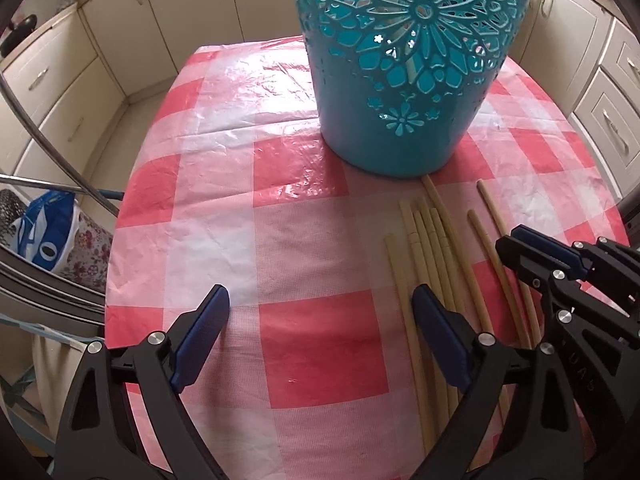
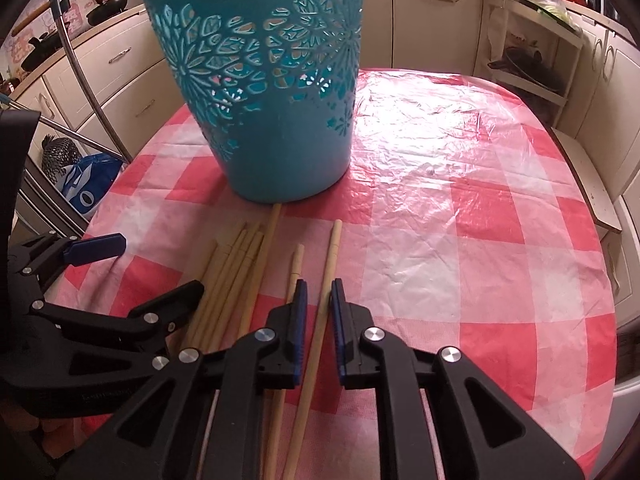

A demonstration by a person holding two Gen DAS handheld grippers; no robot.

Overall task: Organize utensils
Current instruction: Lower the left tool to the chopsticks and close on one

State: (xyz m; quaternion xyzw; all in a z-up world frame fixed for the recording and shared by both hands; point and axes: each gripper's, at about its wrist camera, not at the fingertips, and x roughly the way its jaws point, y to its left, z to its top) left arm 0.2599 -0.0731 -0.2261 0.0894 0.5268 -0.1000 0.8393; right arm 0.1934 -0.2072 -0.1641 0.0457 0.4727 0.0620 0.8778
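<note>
A checked table (image 2: 460, 220) is seen, with a teal basket (image 2: 276, 120) stood upright on it. Chopsticks (image 1: 430, 248) are laid just before the basket. The left gripper (image 1: 320, 320) is held wide apart over cloth. One chopstick (image 2: 320, 312) is straddled, unclamped, by the narrowed right gripper (image 2: 319, 300).

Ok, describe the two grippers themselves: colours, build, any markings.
Both match. The left gripper and the right gripper are matte black plastic linkages with triangular cut-outs and round silver pivot bolts. Their jaws carry flat, ribbed dark-blue pads. Faint embossed lettering sits on the black bodies, too small to read. No cables show.
</note>
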